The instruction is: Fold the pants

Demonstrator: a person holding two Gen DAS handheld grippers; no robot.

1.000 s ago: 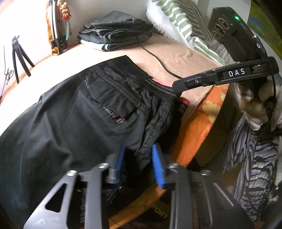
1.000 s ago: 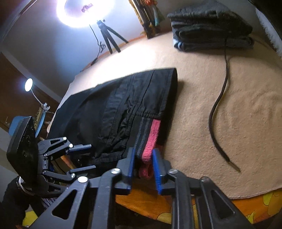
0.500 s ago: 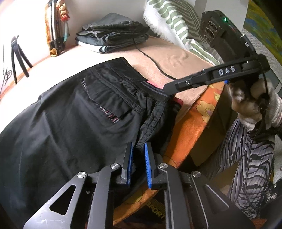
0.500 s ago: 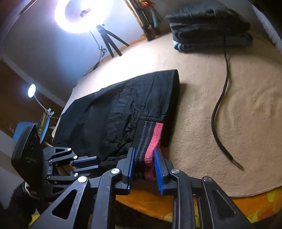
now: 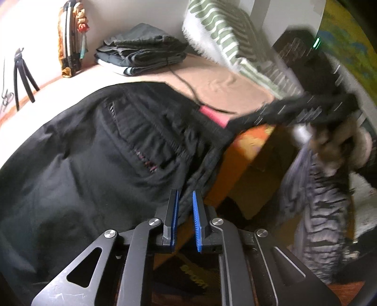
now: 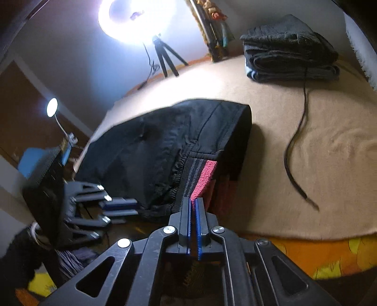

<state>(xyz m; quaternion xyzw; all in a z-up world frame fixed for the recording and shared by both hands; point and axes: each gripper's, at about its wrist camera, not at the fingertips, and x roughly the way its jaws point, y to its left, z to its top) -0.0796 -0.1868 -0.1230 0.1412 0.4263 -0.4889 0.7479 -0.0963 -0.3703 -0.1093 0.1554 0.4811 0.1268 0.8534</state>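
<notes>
Black pants (image 5: pixel 94 164) lie spread on the beige blanket (image 6: pixel 318 164), their waist at the near bed edge. My left gripper (image 5: pixel 185 211) is shut on the dark waist edge, with fabric pinched between its blue pads. My right gripper (image 6: pixel 193 207) is shut on the pink and grey striped waistband (image 6: pixel 202 176), which rises from the bed to the pads. In the left wrist view the right gripper (image 5: pixel 235 121) shows blurred at the right, held by a hand, at the pink band. The left gripper (image 6: pixel 122 208) appears at the lower left of the right wrist view.
A stack of folded clothes (image 6: pixel 289 51) sits at the far side of the bed, with a black cable (image 6: pixel 297 141) trailing from it. A ring light on a tripod (image 6: pixel 132 21) stands at the back. A striped pillow (image 5: pixel 223 35) lies at the right. Orange flowered sheet (image 6: pixel 306 254) covers the bed edge.
Both grippers have closed on the waist of the pants and lifted slightly. The pink waistband now rises off the bed into the right gripper's shut pads.
</notes>
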